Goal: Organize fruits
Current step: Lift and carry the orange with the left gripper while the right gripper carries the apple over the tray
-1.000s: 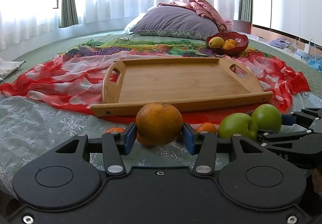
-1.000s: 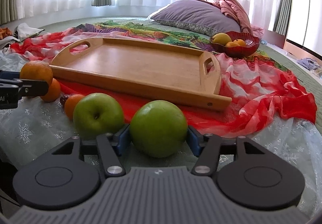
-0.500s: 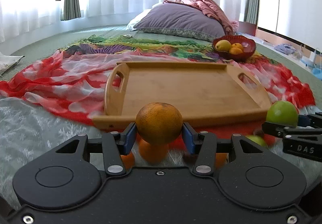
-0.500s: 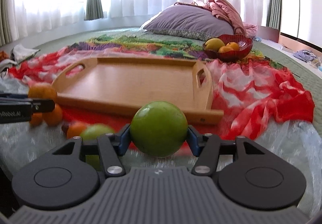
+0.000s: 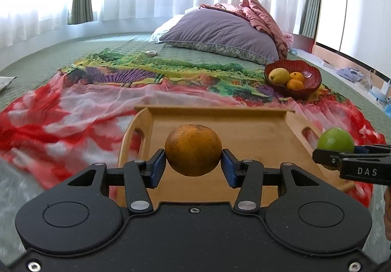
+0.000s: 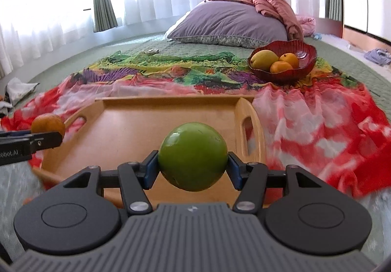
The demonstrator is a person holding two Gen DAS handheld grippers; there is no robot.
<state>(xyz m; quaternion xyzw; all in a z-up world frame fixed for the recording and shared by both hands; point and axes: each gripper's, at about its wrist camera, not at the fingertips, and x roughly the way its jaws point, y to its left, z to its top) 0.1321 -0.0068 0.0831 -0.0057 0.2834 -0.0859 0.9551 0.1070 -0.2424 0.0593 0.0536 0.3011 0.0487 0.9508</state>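
My left gripper is shut on an orange and holds it in the air over the near left part of the wooden tray. My right gripper is shut on a green apple and holds it over the tray's near right part. The apple also shows at the right of the left wrist view. The orange also shows at the left of the right wrist view. The tray's floor is bare where it shows.
A red bowl with a yellow fruit and two small oranges stands beyond the tray's far right corner. A red and white scarf lies under the tray. A purple pillow lies at the back of the bed.
Both grippers have lifted their fruit off the bed and moved forward over the tray. The fruits left on the cloth in front of the tray have dropped out of view.
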